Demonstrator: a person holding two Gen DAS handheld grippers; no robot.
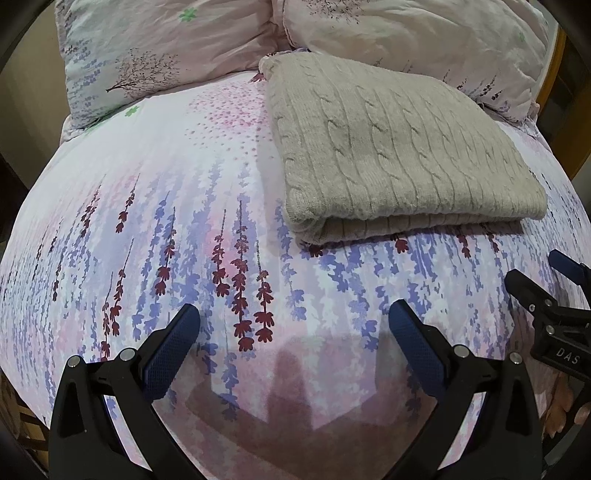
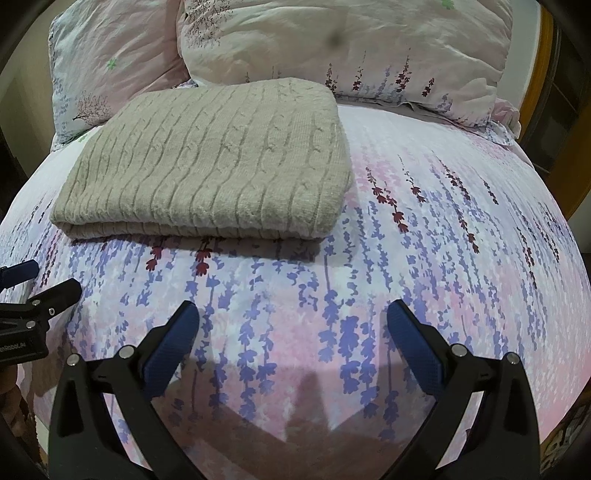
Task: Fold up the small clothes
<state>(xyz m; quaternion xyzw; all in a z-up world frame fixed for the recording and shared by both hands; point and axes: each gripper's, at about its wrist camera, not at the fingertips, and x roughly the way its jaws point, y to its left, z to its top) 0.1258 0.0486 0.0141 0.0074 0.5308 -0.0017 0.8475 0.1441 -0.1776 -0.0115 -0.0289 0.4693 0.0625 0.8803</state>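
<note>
A beige cable-knit sweater (image 1: 399,147) lies folded in a neat rectangle on the floral bedspread (image 1: 166,206), near the pillows. It also shows in the right wrist view (image 2: 210,162). My left gripper (image 1: 293,323) is open and empty above the bedspread, in front and to the left of the sweater. My right gripper (image 2: 291,321) is open and empty, in front and to the right of the sweater. The right gripper shows at the right edge of the left wrist view (image 1: 543,280); the left gripper shows at the left edge of the right wrist view (image 2: 44,284).
Two floral pillows (image 1: 166,48) (image 1: 424,33) lean at the head of the bed, also in the right wrist view (image 2: 347,44). A wooden headboard (image 2: 565,122) stands at the right. The bedspread (image 2: 443,221) stretches flat around the sweater.
</note>
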